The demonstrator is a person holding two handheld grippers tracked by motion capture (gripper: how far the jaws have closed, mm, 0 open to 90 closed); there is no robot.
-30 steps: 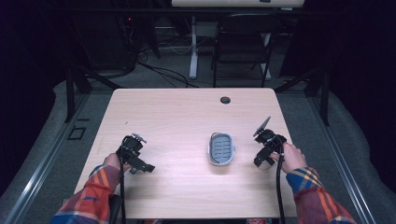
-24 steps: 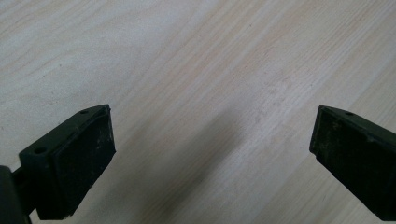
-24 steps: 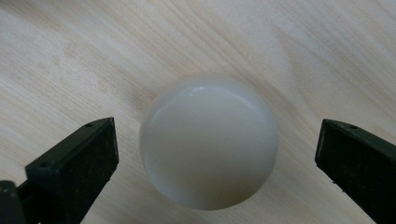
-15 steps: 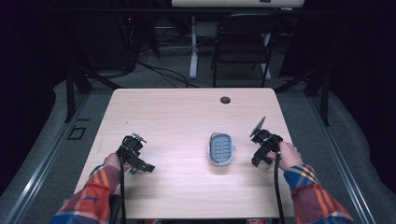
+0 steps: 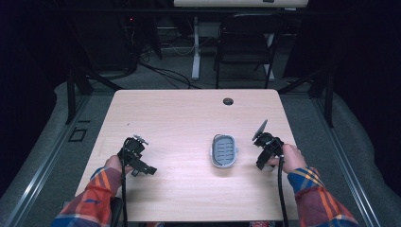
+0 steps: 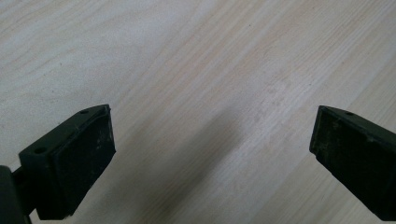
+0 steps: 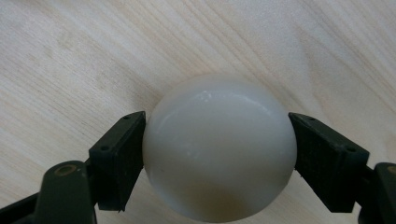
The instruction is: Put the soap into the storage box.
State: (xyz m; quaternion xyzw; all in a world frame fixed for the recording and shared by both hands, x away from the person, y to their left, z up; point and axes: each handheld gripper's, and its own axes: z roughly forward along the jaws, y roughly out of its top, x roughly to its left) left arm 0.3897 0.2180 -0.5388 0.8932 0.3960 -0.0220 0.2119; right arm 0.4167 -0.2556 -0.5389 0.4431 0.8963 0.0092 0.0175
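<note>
My right gripper (image 7: 219, 140) is shut on a smooth white ball (image 7: 219, 154); both black pads press on its sides just above the wooden table (image 7: 70, 56). Its jaws have just been closing with the ball between them. In the high view the right gripper (image 5: 265, 152) sits at the table's right, beside a small grey oval dish (image 5: 223, 150) with a slotted floor. My left gripper (image 5: 135, 158) rests at the front left. Its jaws (image 6: 212, 140) stand wide open over bare wood, with nothing between them.
The light wooden table (image 5: 189, 118) has a round cable hole (image 5: 228, 101) near its far edge. Behind the table a dark chair (image 5: 243, 42) and a white desk leg (image 5: 195, 47) stand on the grey floor. Plaid sleeves come in from the bottom.
The right hand and its gripper have shifted slightly left, toward the grey dish. The left gripper has stayed where it was.
</note>
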